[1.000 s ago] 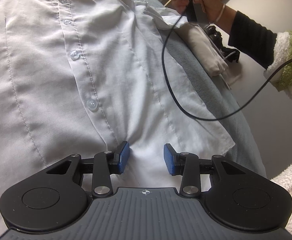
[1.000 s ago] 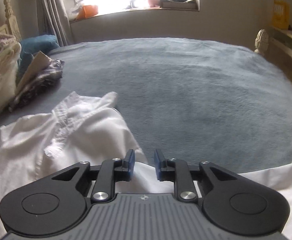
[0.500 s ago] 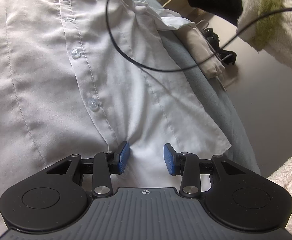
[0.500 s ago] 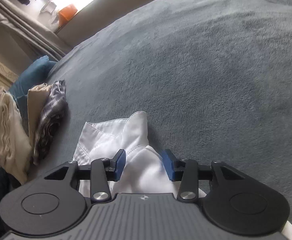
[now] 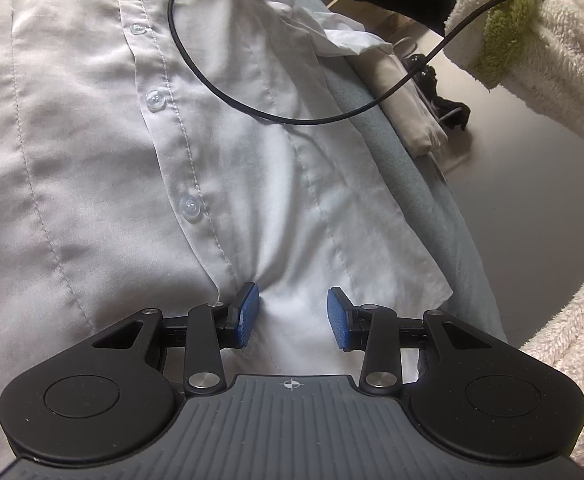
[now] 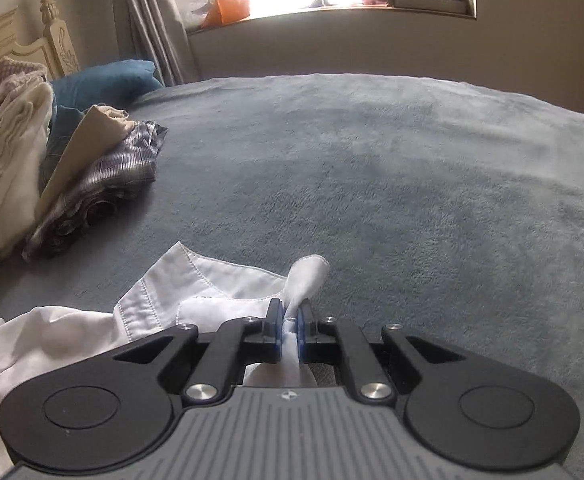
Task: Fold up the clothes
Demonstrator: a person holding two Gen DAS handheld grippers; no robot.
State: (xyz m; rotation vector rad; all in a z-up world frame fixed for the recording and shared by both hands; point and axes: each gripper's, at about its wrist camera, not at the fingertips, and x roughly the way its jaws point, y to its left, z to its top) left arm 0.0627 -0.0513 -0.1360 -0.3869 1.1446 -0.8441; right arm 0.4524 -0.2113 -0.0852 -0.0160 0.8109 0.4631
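A white button-up shirt (image 5: 92, 160) lies spread on the grey-blue bed cover (image 5: 431, 184). Its button placket (image 5: 180, 168) runs up from my left gripper (image 5: 293, 316). That gripper rests at the shirt's lower part with its jaws apart, the cloth lying loose between the blue pads. In the right wrist view the shirt (image 6: 220, 284) ends in a stitched edge. My right gripper (image 6: 290, 330) has its jaws closing, and they pinch a raised fold of white cloth (image 6: 305, 276) between the pads.
A black cable (image 5: 252, 108) loops over the shirt. A person's black and fluffy white-green sleeve (image 5: 531, 40) reaches across at the top right. A beige cloth (image 5: 407, 100) hangs at the bed edge above the floor (image 5: 531, 200). Folded clothes (image 6: 104, 168) and a teal pillow (image 6: 108, 80) sit at the left.
My right gripper has travelled along the shirt's edge and its jaws have come together on a fold of cloth. The person's arm and the cable swept across. The left gripper kept still.
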